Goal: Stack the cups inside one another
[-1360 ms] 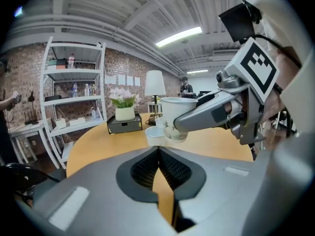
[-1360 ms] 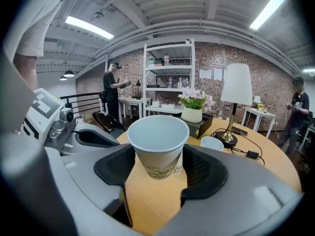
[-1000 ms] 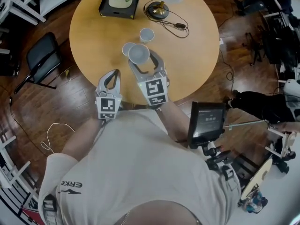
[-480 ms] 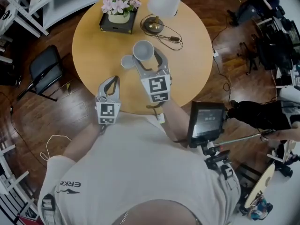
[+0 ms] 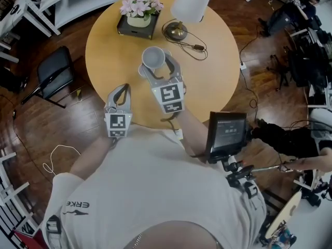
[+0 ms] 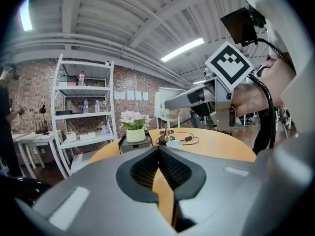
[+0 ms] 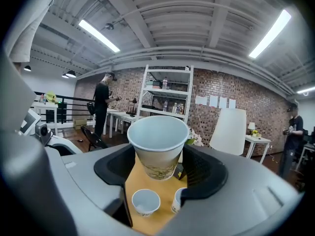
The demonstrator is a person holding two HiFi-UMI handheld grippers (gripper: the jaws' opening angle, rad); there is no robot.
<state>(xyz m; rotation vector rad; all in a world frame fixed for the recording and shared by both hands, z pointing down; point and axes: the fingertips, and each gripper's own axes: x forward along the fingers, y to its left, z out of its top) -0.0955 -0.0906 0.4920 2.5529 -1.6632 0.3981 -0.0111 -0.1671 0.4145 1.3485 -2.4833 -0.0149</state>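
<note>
My right gripper (image 5: 154, 62) is shut on a white paper cup (image 5: 153, 57) with a brown print, held upright in the air over the round wooden table (image 5: 212, 77). In the right gripper view this cup (image 7: 158, 151) sits between the jaws. Below it on the table stand two more paper cups: one (image 7: 145, 202) in full view, the other (image 7: 178, 200) half hidden behind the right jaw. My left gripper (image 5: 124, 88) hangs at the table's near edge, shut and empty. The left gripper view shows a cup (image 6: 173, 143) far off on the table and the right gripper (image 6: 216, 95) above it.
At the table's far side stand a flower pot in a black box (image 5: 138, 15) and a white lamp (image 5: 189, 3) with its cable (image 5: 199, 46). A black chair (image 5: 49, 71) is at the left, a screen on a stand (image 5: 226, 134) at my right.
My right gripper has lifted the cup and carried it farther over the table, above the two standing cups. The left gripper has risen a little and stays shut.
</note>
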